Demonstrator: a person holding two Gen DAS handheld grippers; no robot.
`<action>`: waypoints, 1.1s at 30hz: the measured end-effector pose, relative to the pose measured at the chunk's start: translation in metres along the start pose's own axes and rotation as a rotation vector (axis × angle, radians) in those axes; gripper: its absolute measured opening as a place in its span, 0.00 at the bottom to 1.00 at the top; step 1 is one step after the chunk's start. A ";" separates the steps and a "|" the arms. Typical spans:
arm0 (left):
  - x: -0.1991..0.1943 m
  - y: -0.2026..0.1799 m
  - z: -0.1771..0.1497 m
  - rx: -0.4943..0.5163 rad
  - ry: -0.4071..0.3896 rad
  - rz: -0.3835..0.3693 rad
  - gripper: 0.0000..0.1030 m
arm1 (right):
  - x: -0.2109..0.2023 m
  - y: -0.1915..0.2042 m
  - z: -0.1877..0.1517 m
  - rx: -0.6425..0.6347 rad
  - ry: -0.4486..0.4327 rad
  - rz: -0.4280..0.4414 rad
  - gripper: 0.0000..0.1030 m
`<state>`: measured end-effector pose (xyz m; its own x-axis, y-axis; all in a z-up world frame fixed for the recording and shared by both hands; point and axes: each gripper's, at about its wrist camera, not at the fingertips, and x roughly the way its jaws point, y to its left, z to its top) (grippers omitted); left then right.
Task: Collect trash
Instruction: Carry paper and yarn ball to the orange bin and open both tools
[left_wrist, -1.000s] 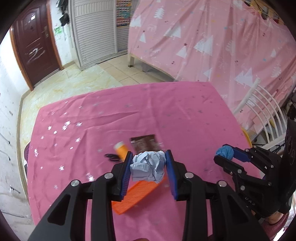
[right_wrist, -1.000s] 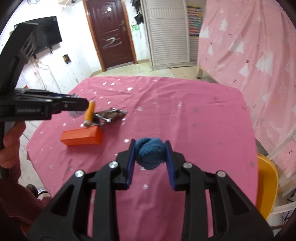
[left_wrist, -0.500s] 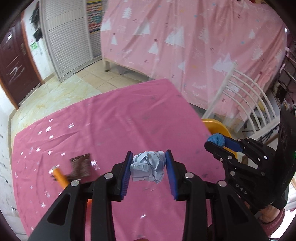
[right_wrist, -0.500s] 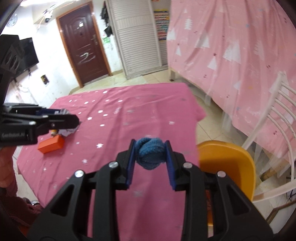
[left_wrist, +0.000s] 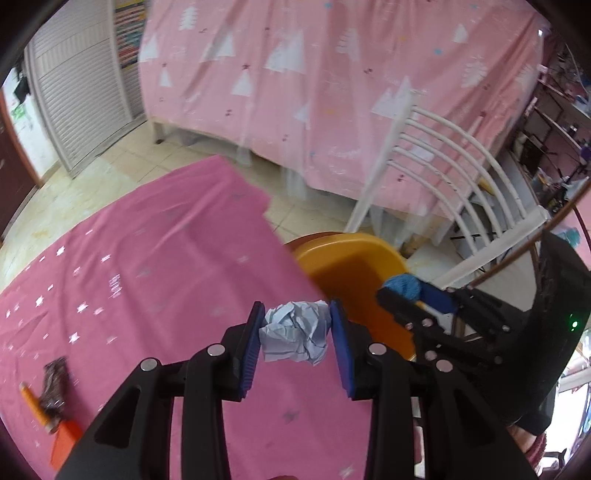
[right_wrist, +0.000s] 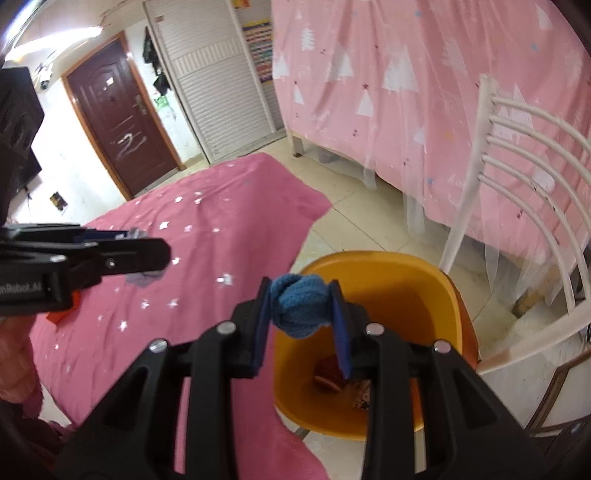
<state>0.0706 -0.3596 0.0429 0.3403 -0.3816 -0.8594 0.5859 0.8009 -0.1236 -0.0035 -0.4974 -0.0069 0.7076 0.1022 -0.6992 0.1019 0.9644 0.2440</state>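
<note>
**Both loads are arriving at the orange bin**

Both grippers are swinging away from the middle of the pink-covered table (left_wrist: 155, 280) toward its edge; a second ago they were hanging over the cloth, and now the orange bin (right_wrist: 436, 288) is filling the right wrist view. The right gripper (right_wrist: 301, 306) is clamping a knotted blue fabric ball (right_wrist: 300, 309) and is holding it above the near rim of the bin, over the opening. The left gripper (left_wrist: 294, 334) is squeezing a crumpled ball of pale paper (left_wrist: 294, 334) and is hanging over the table edge, just beside the bin but not yet above it.

Inside the bin something reddish-brown is already lying at the bottom (right_wrist: 332, 376), so some trash appears to be collected. Neither carried piece is released yet: judging from this, the blue ball is nearly ready to drop, while the paper needs carrying a little farther right.

Work is remaining on the table too. An orange block (left_wrist: 64, 439), a yellow pencil-like stick (left_wrist: 33, 406) and a dark brown wrapper (left_wrist: 55, 384) are lying close together at its far left.
</note>
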 end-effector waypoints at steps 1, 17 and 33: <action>0.004 -0.004 0.002 0.002 0.000 -0.005 0.29 | 0.000 -0.005 0.000 0.011 0.001 -0.001 0.28; 0.060 -0.046 0.025 -0.010 0.064 -0.047 0.55 | 0.018 -0.031 -0.010 0.054 0.057 -0.038 0.46; 0.019 -0.017 0.017 -0.052 0.001 -0.014 0.56 | 0.002 -0.002 -0.002 0.016 0.008 -0.007 0.59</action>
<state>0.0798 -0.3880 0.0366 0.3313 -0.3928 -0.8579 0.5517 0.8182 -0.1616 -0.0040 -0.4985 -0.0101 0.7014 0.0969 -0.7061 0.1183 0.9611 0.2495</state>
